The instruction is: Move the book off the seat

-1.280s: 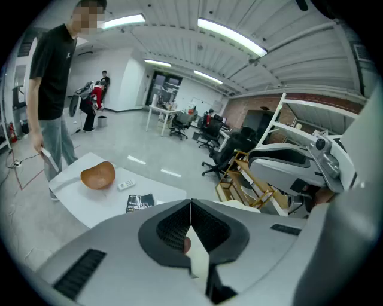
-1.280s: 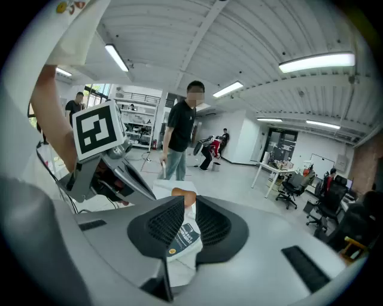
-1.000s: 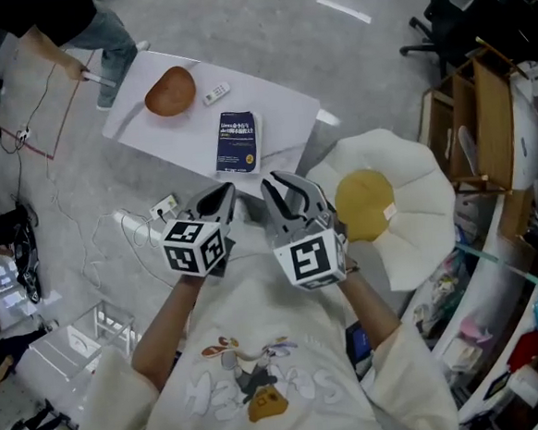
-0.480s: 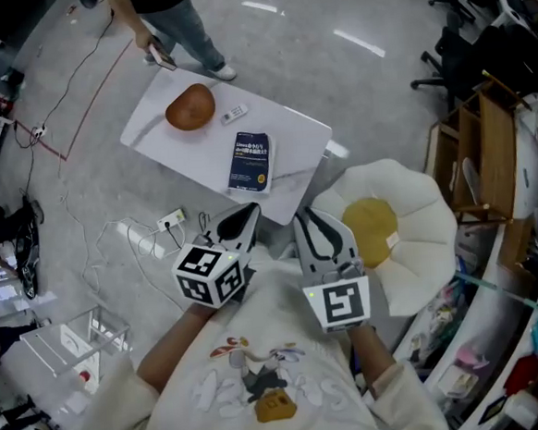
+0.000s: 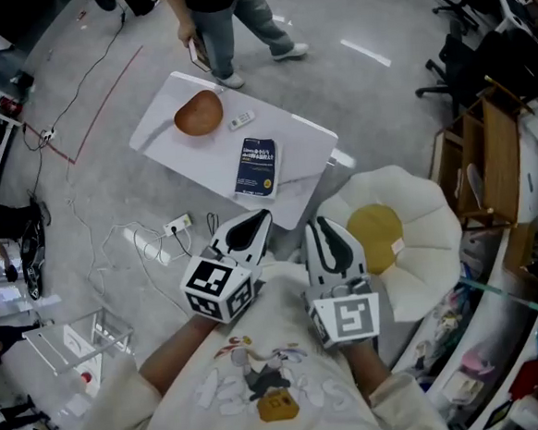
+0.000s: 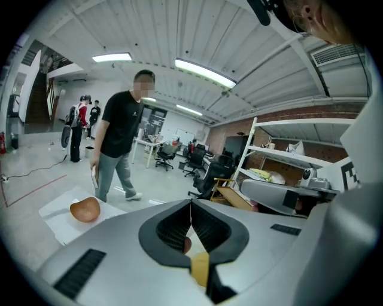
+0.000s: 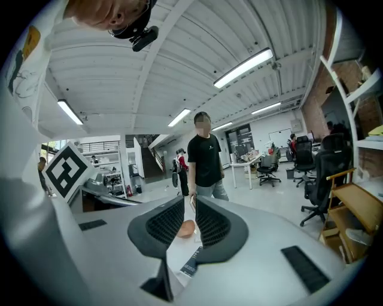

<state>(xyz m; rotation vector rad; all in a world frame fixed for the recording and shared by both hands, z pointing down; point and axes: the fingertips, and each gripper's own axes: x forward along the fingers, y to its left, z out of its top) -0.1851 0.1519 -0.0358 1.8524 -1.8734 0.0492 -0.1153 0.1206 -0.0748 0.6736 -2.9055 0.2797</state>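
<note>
On table [image 5: 190, 151], book [image 5: 258, 167] seen overhead; left gripper view adds ceiling lights [image 6: 203, 73].

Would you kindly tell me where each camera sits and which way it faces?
Head view: on the person's head, looking steeply down at the white table with the book; shows both forearms, left gripper and right gripper.
Left gripper view: on the left gripper, facing nearly level across the room; its shut jaws show.
Right gripper view: on the right gripper, facing likewise; its slightly parted jaws show.
Shared: all three show the brown bowl.
</note>
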